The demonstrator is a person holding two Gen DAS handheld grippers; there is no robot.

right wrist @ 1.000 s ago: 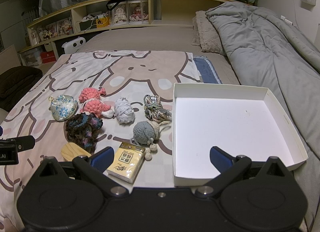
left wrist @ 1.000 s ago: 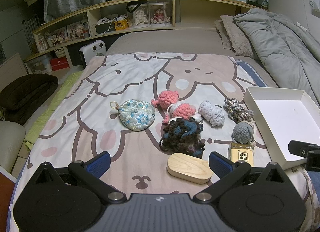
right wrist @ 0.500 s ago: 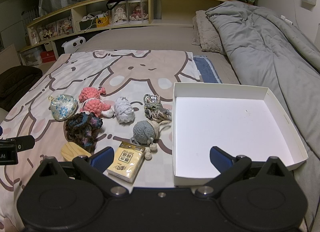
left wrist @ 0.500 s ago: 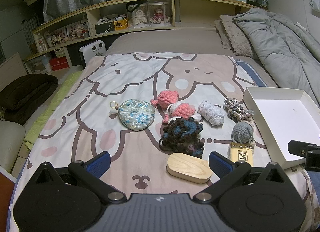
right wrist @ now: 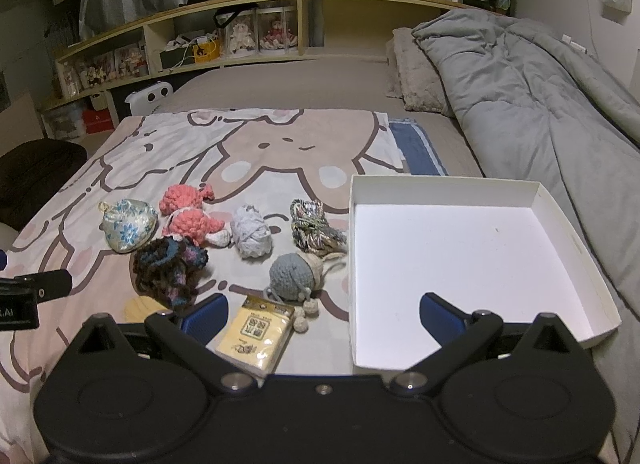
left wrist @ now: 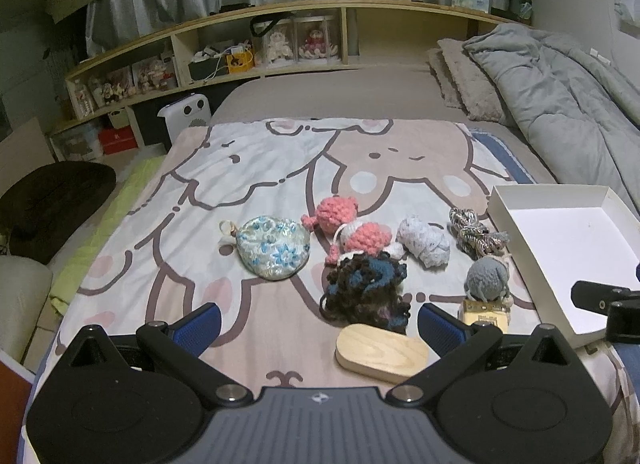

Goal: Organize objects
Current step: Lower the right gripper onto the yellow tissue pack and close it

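Both grippers are hovering low over the near end of the bed; the left gripper is holding its blue-padded fingers wide apart with nothing between them, and the right gripper is doing the same, spread and empty. The small things are lying in a loose cluster on the cartoon blanket; the floral pouch is sitting farthest left, the pink crochet toy is resting just right of it, and the dark yarn bundle is lying nearer, touching the pink toy's near edge. The wooden block is lying nearest of all, just in front of the dark bundle; in the right wrist view only a sliver of it is showing. The pale yarn ball is sitting in the middle of the group; the striped knotted cord is lying to its right, near the box wall. The grey crochet ball is resting nearer, with the yellow tissue pack lying just in front of it, between the right gripper's fingers in that view but not touched. The white box is sitting open on the right with nothing inside, beside the grey duvet.
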